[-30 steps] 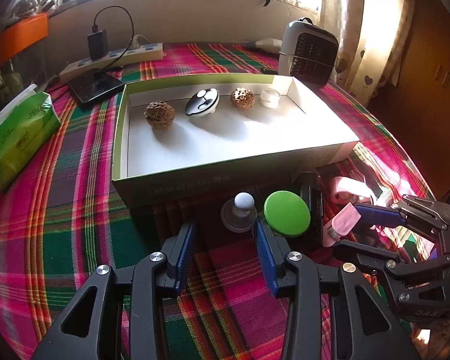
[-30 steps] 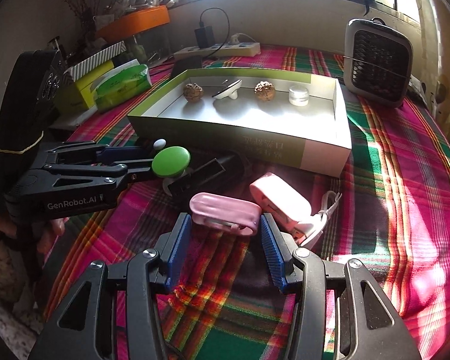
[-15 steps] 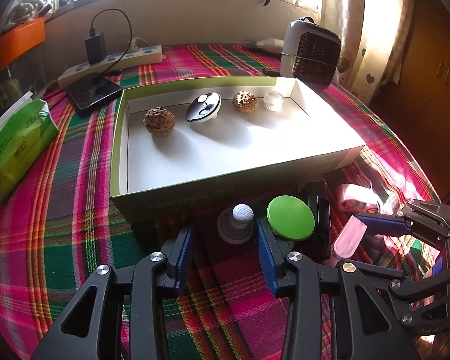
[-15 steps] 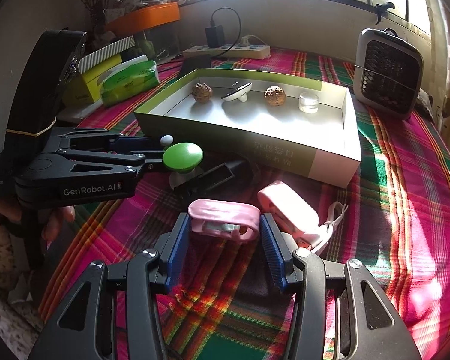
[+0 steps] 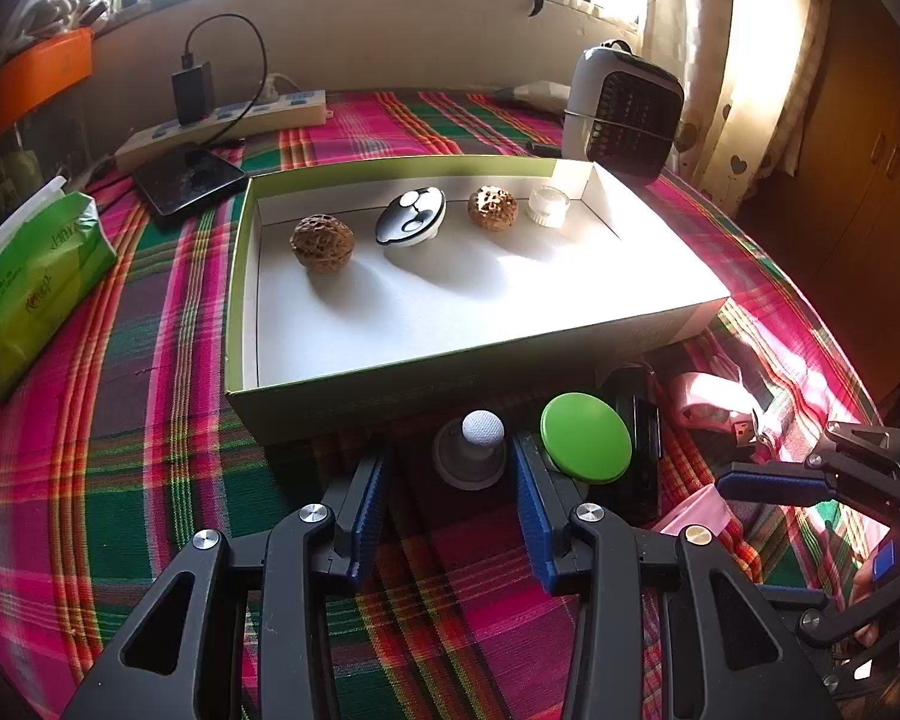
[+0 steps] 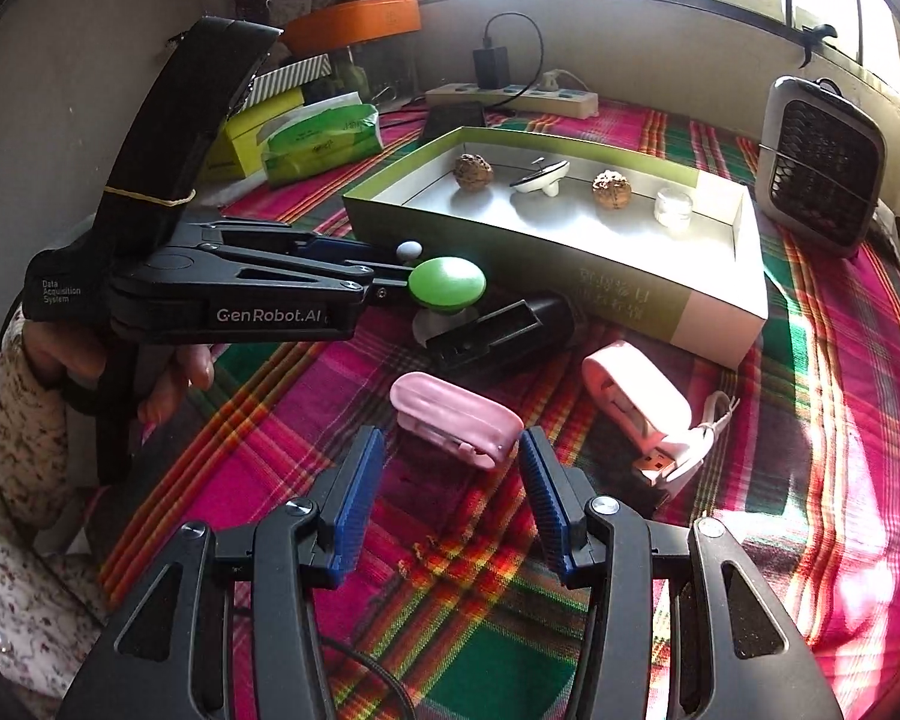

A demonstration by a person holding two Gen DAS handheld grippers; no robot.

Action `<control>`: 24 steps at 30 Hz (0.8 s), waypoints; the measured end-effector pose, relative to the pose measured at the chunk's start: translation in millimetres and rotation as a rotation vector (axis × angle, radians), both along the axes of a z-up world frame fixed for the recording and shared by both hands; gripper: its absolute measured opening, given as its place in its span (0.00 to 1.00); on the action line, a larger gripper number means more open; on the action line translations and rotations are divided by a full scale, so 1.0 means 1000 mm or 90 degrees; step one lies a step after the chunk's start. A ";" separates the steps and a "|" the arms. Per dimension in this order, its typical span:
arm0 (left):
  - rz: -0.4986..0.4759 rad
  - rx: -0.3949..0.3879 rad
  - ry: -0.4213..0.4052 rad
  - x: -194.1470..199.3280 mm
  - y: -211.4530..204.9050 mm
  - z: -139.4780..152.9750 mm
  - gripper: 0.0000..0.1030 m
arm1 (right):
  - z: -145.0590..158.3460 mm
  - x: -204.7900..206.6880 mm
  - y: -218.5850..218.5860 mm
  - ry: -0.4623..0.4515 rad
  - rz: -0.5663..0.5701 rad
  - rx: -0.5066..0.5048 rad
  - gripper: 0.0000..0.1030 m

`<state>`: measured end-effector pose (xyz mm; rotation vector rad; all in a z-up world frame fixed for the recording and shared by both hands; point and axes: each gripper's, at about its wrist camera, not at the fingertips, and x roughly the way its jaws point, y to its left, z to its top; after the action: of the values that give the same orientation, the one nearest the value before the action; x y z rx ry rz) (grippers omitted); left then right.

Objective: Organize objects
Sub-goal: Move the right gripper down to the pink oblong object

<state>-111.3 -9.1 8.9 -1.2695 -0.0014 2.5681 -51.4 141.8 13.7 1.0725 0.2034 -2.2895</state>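
Where cropped, pink case (image 5: 690, 516) half-hidden

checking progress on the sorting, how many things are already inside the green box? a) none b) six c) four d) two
c: the green box holds four things in a row, a walnut, a black and white gadget, a second walnut and a small clear jar.

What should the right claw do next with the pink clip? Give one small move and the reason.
Probably ease the right claw forward and down until the pink clip sits between its pads, then close. The claw is open, the clip lies on the tablecloth just ahead of the tips, outside the green box.
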 end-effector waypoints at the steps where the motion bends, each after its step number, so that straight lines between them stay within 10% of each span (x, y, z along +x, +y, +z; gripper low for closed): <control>1: 0.000 0.000 0.000 0.000 0.000 0.000 0.37 | 0.001 -0.001 0.001 0.006 -0.007 0.001 0.47; 24: 0.001 -0.001 0.000 -0.001 -0.002 0.000 0.37 | -0.006 -0.009 -0.005 -0.063 0.031 -0.035 0.47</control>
<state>-111.8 -11.2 9.3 -1.2708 -0.0007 2.5690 -60.3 136.8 7.9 1.1363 0.1245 -2.1796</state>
